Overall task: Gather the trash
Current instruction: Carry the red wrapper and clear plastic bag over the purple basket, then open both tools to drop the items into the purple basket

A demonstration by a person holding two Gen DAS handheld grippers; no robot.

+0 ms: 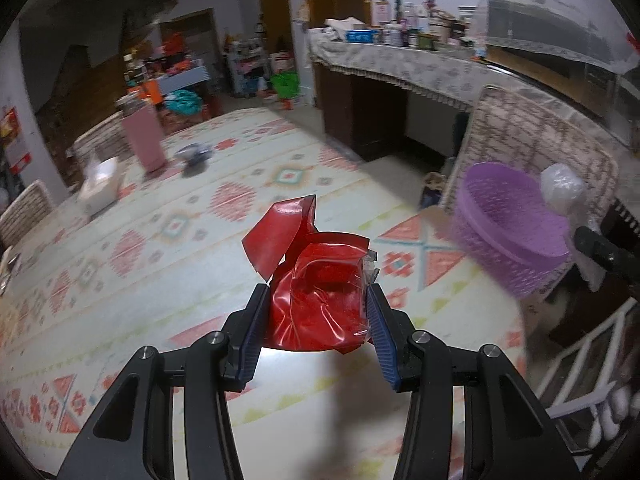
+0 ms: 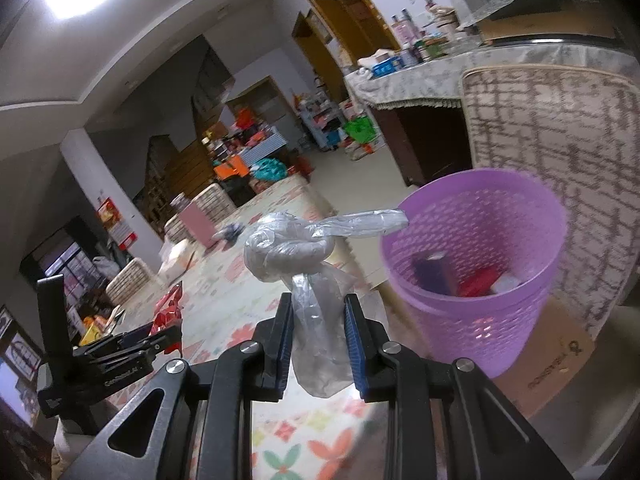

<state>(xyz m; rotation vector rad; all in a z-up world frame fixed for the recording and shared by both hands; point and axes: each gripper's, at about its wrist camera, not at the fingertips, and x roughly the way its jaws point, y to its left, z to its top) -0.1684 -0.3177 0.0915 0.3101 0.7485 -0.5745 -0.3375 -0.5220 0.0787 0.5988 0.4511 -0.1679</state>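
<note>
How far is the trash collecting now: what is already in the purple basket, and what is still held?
Done: the purple basket already holds several items. In hand: the left gripper grips a crumpled red wrapper, and the right gripper grips a knotted clear plastic bag near the basket. Left: drop both in.

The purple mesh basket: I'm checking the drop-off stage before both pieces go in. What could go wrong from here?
1. The knotted clear plastic bag sticks out far beyond the right claw; its long tail could catch on the purple mesh basket rim and hang outside.
2. The crumpled red plastic wrapper in the left claw is light and may cling to the pads on release.
3. The claws could collide converging on the basket.
</note>
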